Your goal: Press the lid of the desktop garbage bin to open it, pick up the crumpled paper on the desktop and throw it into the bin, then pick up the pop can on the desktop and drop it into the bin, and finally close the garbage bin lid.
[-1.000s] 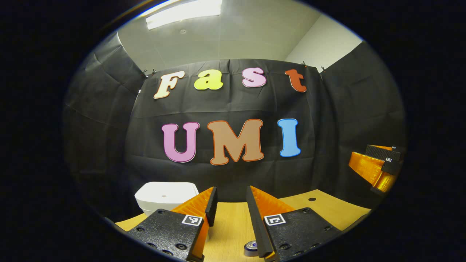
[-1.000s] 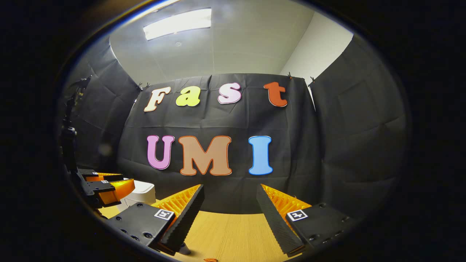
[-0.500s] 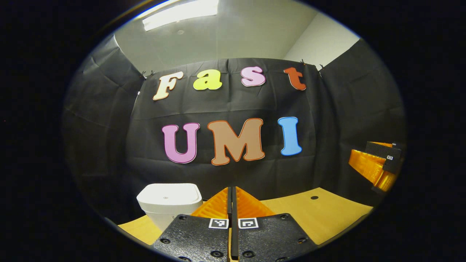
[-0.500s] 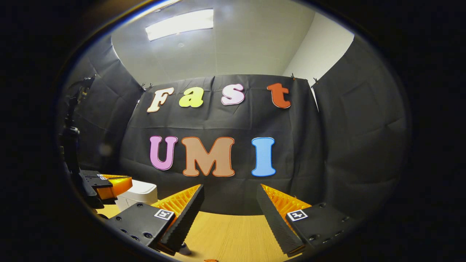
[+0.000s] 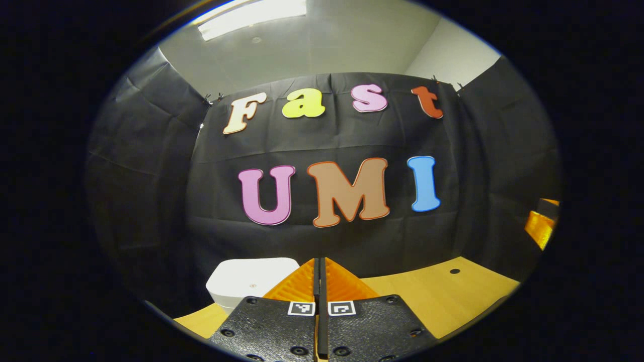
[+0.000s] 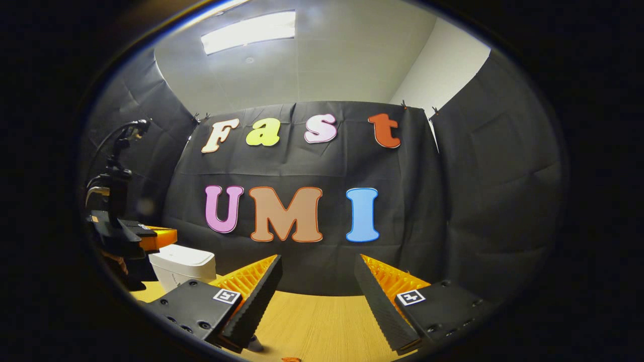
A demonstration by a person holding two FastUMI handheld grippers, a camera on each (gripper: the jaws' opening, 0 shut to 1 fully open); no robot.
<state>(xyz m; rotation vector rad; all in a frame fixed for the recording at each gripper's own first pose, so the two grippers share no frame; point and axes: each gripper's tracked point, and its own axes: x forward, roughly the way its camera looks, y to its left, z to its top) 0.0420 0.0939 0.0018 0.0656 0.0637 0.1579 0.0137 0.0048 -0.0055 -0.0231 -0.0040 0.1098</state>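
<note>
Bin point(image 5: 250, 280) on the table point(image 5: 443, 296), just left of the closed left tool point(image 5: 319, 266)

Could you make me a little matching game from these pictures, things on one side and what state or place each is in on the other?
Things:
1. left gripper
2. right gripper
3. garbage bin
4. wooden desktop

States or places:
A. fingers spread wide apart
B. white, lid down, standing at the desk's left end
C. fingers pressed together, nothing between them
D. bears a small dark round hole near its far edge

Right pairs: 1-C, 2-A, 3-B, 4-D.
</note>
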